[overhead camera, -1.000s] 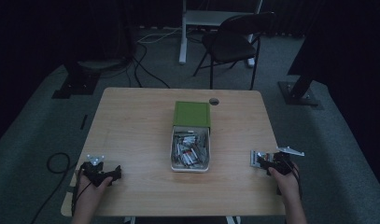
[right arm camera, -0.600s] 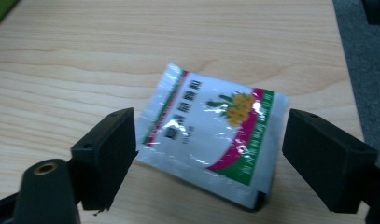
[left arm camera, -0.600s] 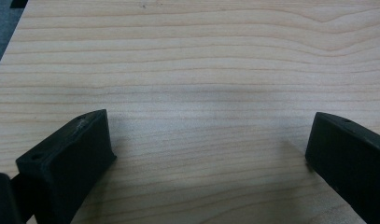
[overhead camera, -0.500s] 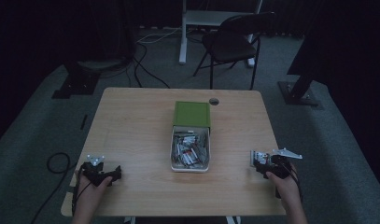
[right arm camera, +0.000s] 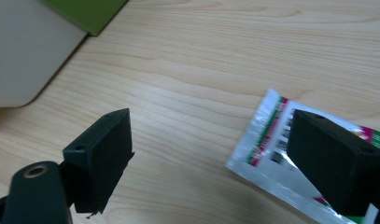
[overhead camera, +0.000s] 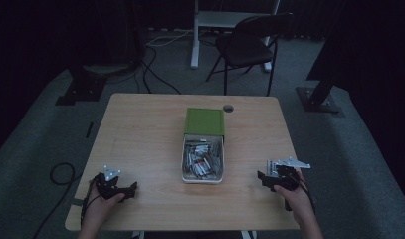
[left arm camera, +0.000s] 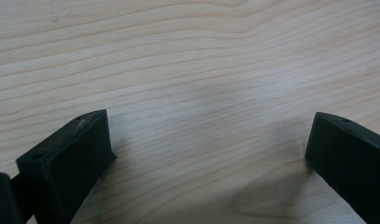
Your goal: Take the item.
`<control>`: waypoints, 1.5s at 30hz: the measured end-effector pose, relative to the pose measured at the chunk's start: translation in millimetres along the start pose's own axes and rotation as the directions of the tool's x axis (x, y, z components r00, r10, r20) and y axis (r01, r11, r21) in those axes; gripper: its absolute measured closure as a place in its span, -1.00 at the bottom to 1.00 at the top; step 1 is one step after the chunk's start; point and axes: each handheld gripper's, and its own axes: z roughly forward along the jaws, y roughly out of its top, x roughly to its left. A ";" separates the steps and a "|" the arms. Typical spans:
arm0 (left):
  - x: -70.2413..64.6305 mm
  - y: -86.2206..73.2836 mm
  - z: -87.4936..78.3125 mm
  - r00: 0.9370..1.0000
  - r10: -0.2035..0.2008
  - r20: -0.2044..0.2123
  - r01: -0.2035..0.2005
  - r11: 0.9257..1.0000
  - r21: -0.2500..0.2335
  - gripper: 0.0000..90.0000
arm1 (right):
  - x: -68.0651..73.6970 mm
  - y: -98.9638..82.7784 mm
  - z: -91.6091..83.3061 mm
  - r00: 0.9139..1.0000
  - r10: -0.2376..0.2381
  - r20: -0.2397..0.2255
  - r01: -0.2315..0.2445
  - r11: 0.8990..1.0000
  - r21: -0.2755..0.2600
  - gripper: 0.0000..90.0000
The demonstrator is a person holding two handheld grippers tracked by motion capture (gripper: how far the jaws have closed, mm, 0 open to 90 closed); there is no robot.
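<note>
A white tray (overhead camera: 202, 177) of several small sachets sits mid-table, with a green box lid (overhead camera: 205, 122) at its far end. My right gripper (overhead camera: 264, 178) is at the table's right front. In the right gripper view my right gripper (right arm camera: 211, 135) is open and its jaws have just been opening. A printed sachet (right arm camera: 267, 140) lies flat on the wood, partly behind one jaw, with nothing pressed between the pads. My left gripper (overhead camera: 129, 189) is at the left front. Over bare wood, my left gripper (left arm camera: 208, 135) stands open and holds nothing.
The tray's white wall (right arm camera: 24, 51) and the green lid's corner (right arm camera: 87, 11) lie just beyond the right jaws. A round cable hole (overhead camera: 228, 107) is near the table's far edge. A folding chair (overhead camera: 250, 45) stands behind the table.
The right hand and gripper have shifted a little left, toward the tray. The left hand has stayed where it was.
</note>
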 end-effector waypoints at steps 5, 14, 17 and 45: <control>-7.4 5.3 -5.1 0.999 0.038 0.023 -0.037 0.999 -0.013 -0.98 | 9.4 -0.4 5.0 0.998 -0.038 -0.048 0.038 0.999 0.002 -0.69; -26.7 10.5 -6.8 0.990 0.092 0.107 -0.088 0.995 -0.042 -0.98 | 24.5 -3.9 13.3 0.986 -0.106 -0.129 0.106 0.994 -0.007 -0.68; -33.0 12.8 -7.2 0.986 0.119 0.119 -0.112 0.992 -0.061 -0.98 | 31.5 -5.5 16.6 0.979 -0.114 -0.169 0.111 0.993 -0.026 -0.69; -97.9 38.5 -2.1 0.921 0.277 0.275 -0.223 0.951 -0.214 -0.98 | 74.1 12.6 23.7 0.916 -0.259 -0.307 0.235 0.965 -0.115 -0.70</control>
